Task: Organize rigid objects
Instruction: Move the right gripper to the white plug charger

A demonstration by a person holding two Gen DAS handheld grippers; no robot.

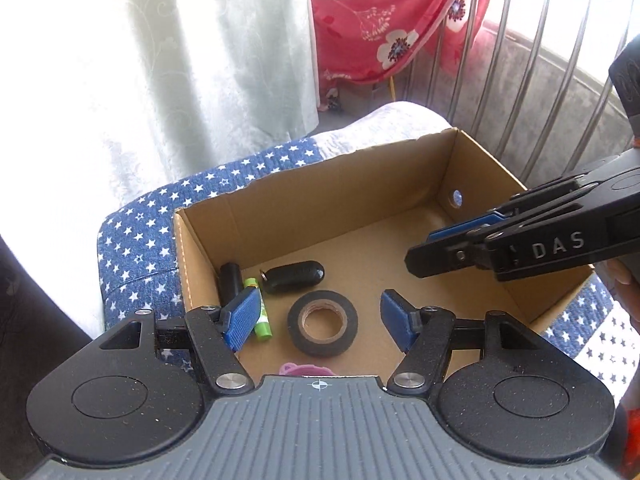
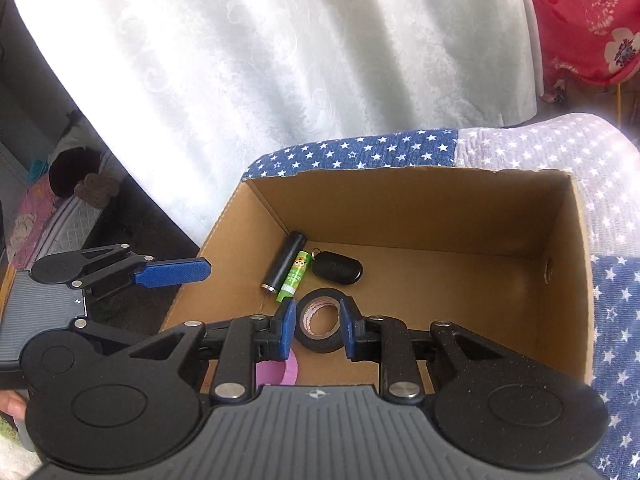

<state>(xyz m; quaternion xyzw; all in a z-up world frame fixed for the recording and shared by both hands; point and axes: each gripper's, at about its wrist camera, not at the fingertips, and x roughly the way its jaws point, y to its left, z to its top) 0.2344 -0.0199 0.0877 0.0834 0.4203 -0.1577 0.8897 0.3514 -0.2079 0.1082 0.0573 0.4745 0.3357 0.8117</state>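
Observation:
An open cardboard box (image 1: 320, 184) (image 2: 576, 264) sits on a star-patterned cushion. On its floor lie a black tape roll (image 1: 323, 329) (image 2: 320, 326), a black cylinder (image 1: 231, 280) (image 2: 285, 261), a green tube (image 1: 259, 309) (image 2: 295, 276), a black key fob (image 1: 295, 276) (image 2: 337, 269) and a pink object (image 1: 306, 369) (image 2: 280, 372), half hidden. My left gripper (image 1: 318, 322) is open and empty, held above the tape roll. My right gripper (image 2: 317, 330) is open and empty, above the same roll; it also shows in the left wrist view (image 1: 424, 248).
The blue cushion with white stars (image 1: 136, 240) (image 2: 616, 320) carries the box. A white curtain (image 1: 160, 60) hangs behind, a red floral cloth (image 1: 384, 20) and metal bars (image 1: 520, 60) stand at the back right. Dark floor (image 2: 132, 236) lies left of the cushion.

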